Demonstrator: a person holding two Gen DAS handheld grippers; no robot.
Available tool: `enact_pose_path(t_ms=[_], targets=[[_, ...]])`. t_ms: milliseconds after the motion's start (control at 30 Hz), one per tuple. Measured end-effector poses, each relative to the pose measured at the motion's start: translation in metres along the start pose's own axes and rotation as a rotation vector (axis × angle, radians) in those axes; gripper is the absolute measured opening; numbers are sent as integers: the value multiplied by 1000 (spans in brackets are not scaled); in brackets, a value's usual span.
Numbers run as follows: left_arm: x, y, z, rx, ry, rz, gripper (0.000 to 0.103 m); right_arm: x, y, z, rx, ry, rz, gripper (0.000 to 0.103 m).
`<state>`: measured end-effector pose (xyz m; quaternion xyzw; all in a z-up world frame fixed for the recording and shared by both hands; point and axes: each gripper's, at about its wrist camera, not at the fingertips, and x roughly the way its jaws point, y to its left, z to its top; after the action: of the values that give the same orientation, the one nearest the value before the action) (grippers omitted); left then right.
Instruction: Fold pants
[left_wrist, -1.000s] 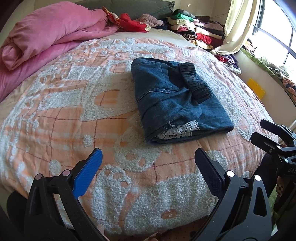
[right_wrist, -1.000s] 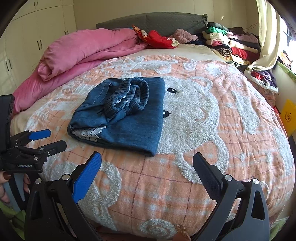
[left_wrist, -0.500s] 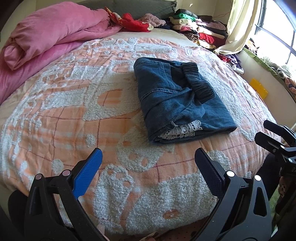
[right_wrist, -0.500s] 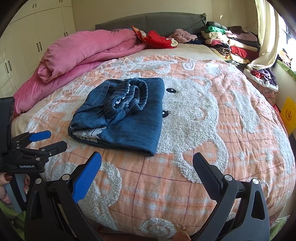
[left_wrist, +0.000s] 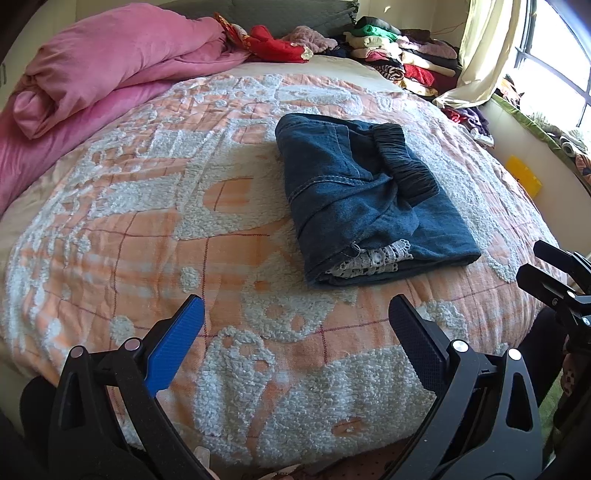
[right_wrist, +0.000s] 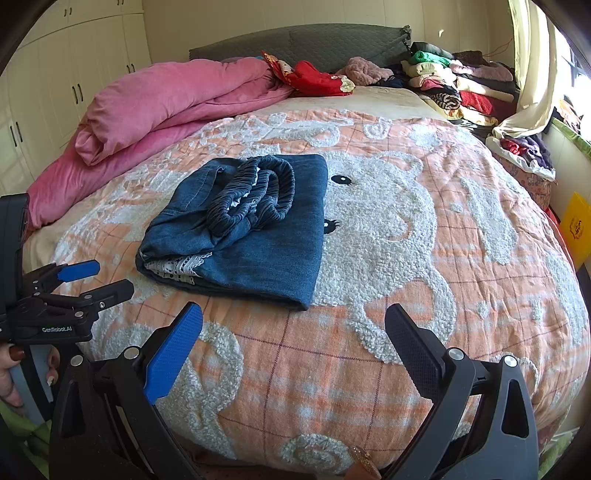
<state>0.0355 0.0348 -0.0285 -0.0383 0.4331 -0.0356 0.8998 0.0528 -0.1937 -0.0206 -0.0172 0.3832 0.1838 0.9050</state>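
Left wrist view: the left gripper (left_wrist: 295, 321) hovers at the bed's near edge, its 2 fingers spread wide and holding nothing.
Pants, position: the folded denim pants (left_wrist: 365, 199) lie on the orange-and-white bedspread (left_wrist: 147, 206), ahead of the fingers and off to their right, well apart from them.
Long axis: the bundle runs away from the camera, open hem end nearest, with white lace trim (left_wrist: 373, 258) showing between the layers.
Other tool: the right gripper (left_wrist: 550, 273) enters at the right edge, level with the bundle's near end.
Right wrist view: the right gripper (right_wrist: 293, 328) is likewise spread and empty.
Pants, position: the pants (right_wrist: 243, 225) sit ahead and slightly left; the near corner is close to the blue finger (right_wrist: 173, 350).
Nearer tool: the right, by a small margin, as I judge it.
Look of the cloth: a compact rectangle, several layers deep, with the elastic waistband (right_wrist: 255, 192) bunched in loops on top.
Task status: the fold appears finished or nearly so; the waistband could want flattening.
Left gripper here: seen at the left edge (right_wrist: 96, 277), parted, gripping nothing.
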Motion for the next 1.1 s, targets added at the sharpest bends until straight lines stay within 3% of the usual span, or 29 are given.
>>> enact_pose_path(t_ms=[1100], targets=[[-2, 3, 2, -14, 3, 14, 94, -1, 0, 0, 0, -2, -1, 99]])
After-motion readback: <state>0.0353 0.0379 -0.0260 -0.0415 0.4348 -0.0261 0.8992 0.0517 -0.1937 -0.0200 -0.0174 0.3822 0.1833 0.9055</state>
